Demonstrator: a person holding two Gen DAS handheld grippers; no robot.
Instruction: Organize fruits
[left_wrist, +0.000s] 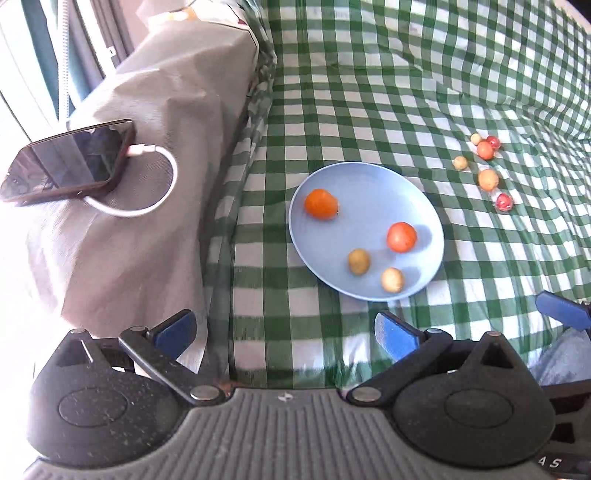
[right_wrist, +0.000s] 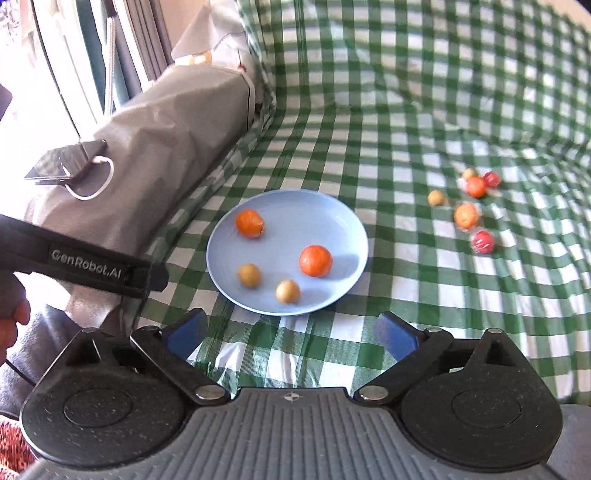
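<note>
Both your grippers sit low and near you, over the checked cloth (right_wrist: 424, 332). Your left gripper (left_wrist: 284, 334) has its jaws spread wide with nothing between them; your right gripper (right_wrist: 291, 334) is the same, wide and holding nothing.

Just beyond the fingers lies the blue plate (right_wrist: 332, 218). On it are two oranges (right_wrist: 315, 261) and two small tan fruits (right_wrist: 287, 291), all apart from one another. So the sorting looks partly done: four fruits are plated, and you appear to be between picks.

Farther off to the right, well apart from the plate, six loose fruits (right_wrist: 466, 215) lie on the cloth: two orange, two tan, two red. The red ones (right_wrist: 482, 242) seem to be in clear wrap, so they may slip.

Your next move is probably a reach with the right gripper to that cluster. The nearest red fruit and the orange beside it sit close together, so come down on one squarely.

To the left, a phone (left_wrist: 68, 162) with its cable rests on a grey cover; keep clear of it.
</note>
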